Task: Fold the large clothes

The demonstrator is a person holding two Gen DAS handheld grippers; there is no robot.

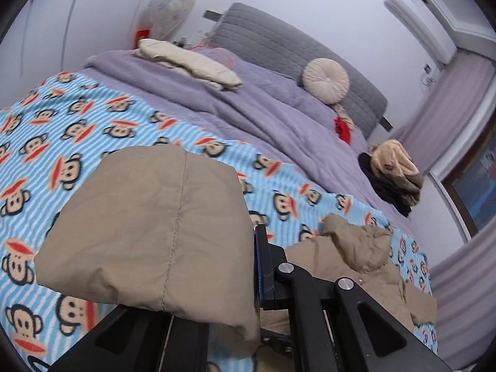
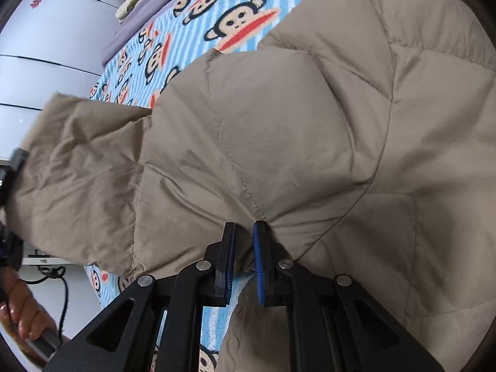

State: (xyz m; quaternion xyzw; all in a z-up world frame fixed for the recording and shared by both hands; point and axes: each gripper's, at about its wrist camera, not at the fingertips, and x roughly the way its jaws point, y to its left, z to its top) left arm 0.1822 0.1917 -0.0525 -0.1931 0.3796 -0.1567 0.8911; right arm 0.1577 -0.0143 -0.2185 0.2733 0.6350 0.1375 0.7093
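Note:
A beige quilted jacket [image 2: 294, 124] lies spread on a bed over a blue striped monkey-print blanket [image 1: 93, 117]. My left gripper [image 1: 251, 248] is shut on one padded section of the jacket [image 1: 155, 223], held lifted above the blanket. That fabric drapes over and hides the left finger, and only the right finger [image 1: 263, 263] shows. The remainder of the jacket [image 1: 356, 263] sits crumpled lower right. My right gripper [image 2: 245, 241] points down at the jacket's near edge, with its blue pads close together and a fold of beige fabric pinched between them.
A purple duvet [image 1: 248, 108] covers the far half of the bed, with a folded cream garment [image 1: 192, 62], a round cushion [image 1: 325, 76] and a grey headboard [image 1: 294, 46]. A brown and black clothes pile [image 1: 393, 173] sits at the right edge. A hand [image 2: 21, 316] shows lower left.

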